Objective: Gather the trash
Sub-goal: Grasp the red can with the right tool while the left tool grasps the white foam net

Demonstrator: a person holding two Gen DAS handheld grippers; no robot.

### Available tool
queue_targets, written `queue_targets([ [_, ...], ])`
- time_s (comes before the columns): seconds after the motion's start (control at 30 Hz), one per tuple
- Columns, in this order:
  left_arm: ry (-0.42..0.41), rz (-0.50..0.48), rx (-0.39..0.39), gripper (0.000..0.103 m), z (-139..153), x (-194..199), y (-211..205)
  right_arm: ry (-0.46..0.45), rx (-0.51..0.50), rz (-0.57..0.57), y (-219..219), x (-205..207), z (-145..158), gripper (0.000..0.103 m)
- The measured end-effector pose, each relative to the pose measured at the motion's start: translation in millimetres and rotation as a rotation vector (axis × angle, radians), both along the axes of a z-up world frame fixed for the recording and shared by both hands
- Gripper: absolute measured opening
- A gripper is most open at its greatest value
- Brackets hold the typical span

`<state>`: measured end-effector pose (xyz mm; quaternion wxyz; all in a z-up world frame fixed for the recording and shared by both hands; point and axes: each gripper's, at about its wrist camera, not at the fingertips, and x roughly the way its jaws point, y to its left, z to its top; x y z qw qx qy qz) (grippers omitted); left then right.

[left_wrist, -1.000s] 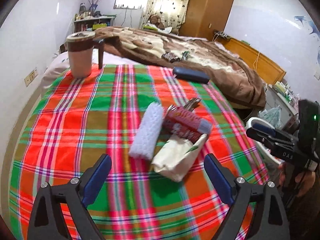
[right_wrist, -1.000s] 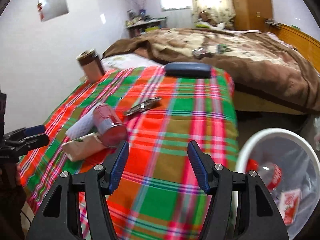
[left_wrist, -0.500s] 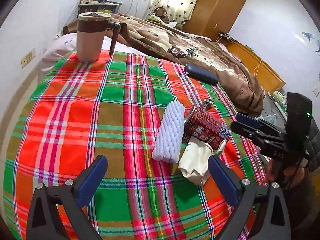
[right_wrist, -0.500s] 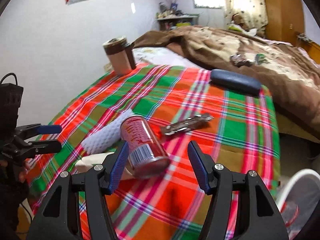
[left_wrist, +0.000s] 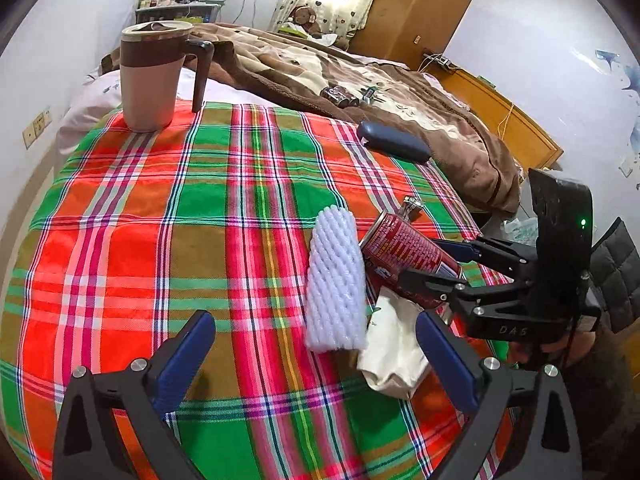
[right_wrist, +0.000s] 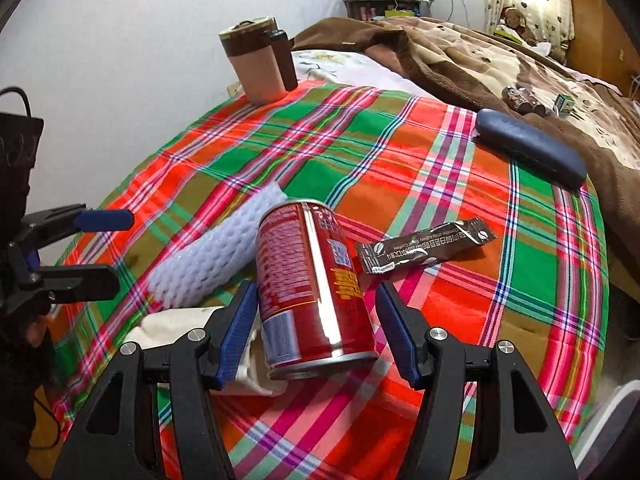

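A red can (right_wrist: 312, 280) lies tilted on the plaid tablecloth (right_wrist: 460, 320), resting on a crumpled cream paper bag (right_wrist: 160, 328). My right gripper (right_wrist: 316, 320) is open, one blue pad on each side of the can's lower end, with small gaps showing. A white foam net sleeve (left_wrist: 336, 284) lies left of the can (left_wrist: 408, 252). My left gripper (left_wrist: 314, 344) is wide open just before the sleeve and the bag (left_wrist: 394, 352), holding nothing. A brown coffee sachet (right_wrist: 424, 250) lies beyond the can. The right gripper (left_wrist: 436, 264) shows straddling the can.
A lidded mug (left_wrist: 152, 76) stands at the far left corner. A dark blue case (right_wrist: 528, 148) lies at the far right edge. A bed with a brown blanket (left_wrist: 360, 76) is beyond. A white bin rim (right_wrist: 624, 400) shows low at the right.
Both grippers have come in closer to the trash pile. The right gripper swung left from the bin side and its jaws now straddle the can. The left jaws widened slightly.
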<state>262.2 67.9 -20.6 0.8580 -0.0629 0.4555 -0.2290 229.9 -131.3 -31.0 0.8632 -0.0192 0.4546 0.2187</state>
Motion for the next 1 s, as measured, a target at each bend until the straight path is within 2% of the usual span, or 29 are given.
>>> queue_targets([
  [0.13, -0.001, 0.002, 0.022, 0.101, -2.1, 5.7, -5.2, 0.017, -0.016, -0.015, 0.2, 1.6, -5.1, 0.063],
  [0.23, 0.008, -0.003, 0.005, 0.101, -4.3, 10.6, -8.8, 0.001, -0.026, -0.026, -1.6, -0.2, -4.6, 0.063],
  [0.47, 0.015, 0.012, 0.024, 0.101, -9.7, 22.2, -18.7, -0.034, -0.036, -0.094, -16.2, -8.2, -1.2, 0.06],
  [0.7, -0.023, -0.004, 0.16, 0.101, -14.4, 26.3, -42.5, -0.048, -0.012, -0.194, -34.2, -17.1, -3.1, 0.06],
  [0.8, -0.013, -0.008, 0.159, 0.098, -18.9, 31.0, -47.2, -0.051, -0.008, -0.211, -39.5, -19.8, -3.3, 0.06],
  [0.93, 0.008, 0.009, 0.166, 0.086, -25.0, 37.1, -47.9, -0.052, -0.009, -0.227, -42.9, -20.2, -3.9, 0.06],
  [1.0, 0.02, 0.011, 0.174, 0.084, -28.6, 38.1, -49.2, -0.052, -0.007, -0.231, -44.2, -21.1, -4.4, 0.06],
])
